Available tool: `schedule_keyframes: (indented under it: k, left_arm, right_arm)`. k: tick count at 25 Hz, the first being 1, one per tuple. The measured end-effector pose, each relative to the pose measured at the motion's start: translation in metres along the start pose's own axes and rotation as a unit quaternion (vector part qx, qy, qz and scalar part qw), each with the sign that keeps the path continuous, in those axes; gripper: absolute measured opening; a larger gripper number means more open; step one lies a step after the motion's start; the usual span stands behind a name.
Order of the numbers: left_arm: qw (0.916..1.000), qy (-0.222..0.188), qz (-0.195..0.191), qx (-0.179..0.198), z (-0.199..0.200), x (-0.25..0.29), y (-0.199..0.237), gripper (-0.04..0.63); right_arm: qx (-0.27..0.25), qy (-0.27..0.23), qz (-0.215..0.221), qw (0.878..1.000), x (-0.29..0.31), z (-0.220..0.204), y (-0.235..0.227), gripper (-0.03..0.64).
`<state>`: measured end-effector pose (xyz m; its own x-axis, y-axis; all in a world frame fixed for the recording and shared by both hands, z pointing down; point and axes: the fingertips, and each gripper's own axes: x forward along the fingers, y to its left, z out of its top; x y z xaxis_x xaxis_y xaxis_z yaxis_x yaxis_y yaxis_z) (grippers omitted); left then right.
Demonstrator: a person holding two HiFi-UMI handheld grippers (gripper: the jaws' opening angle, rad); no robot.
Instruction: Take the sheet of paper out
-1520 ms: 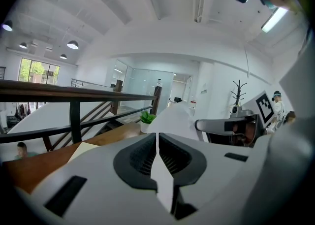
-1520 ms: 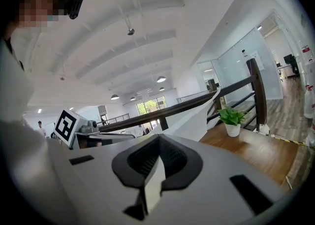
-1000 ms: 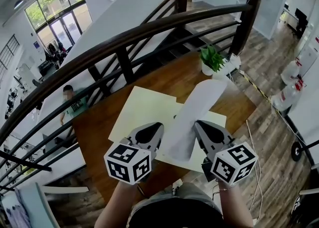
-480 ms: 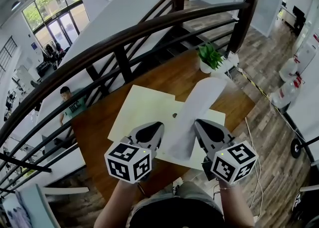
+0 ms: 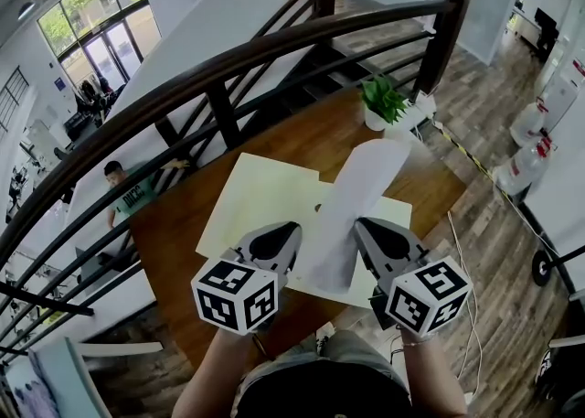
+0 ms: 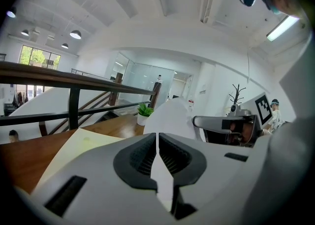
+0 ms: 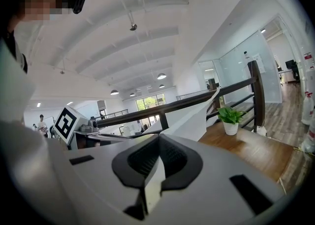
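1. White sheet of paper [image 5: 352, 215] is raised over the cream folder [image 5: 256, 201] on the counter [image 5: 306, 137], with its far end curling toward 1 o'clock.
2. Left claw [image 5: 292, 233] and right claw [image 5: 359, 226] each pinch a near side edge. Pull evenly and avoid creasing.
3. Potted plant [image 5: 384, 105] at 1 o'clock and the railing [image 5: 228, 69] beyond it limit forward room.

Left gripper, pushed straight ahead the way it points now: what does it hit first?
Besides the sheet it grips, probably the potted plant at the table's far edge; depth is unclear.
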<state>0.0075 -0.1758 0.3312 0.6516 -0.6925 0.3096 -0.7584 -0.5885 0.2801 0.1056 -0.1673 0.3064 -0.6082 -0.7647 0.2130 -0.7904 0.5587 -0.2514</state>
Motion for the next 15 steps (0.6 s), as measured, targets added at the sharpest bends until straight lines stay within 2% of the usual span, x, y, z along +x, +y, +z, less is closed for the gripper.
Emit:
schedule_keyframes:
  k: [15]
  left_arm:
    - [0.9999,0.005,-0.008,-0.009,-0.0041,0.0015,-0.003,0.029]
  right_arm:
    - [0.005,0.013,-0.004,1.0,-0.0036,-0.0108,-0.0018,0.026]
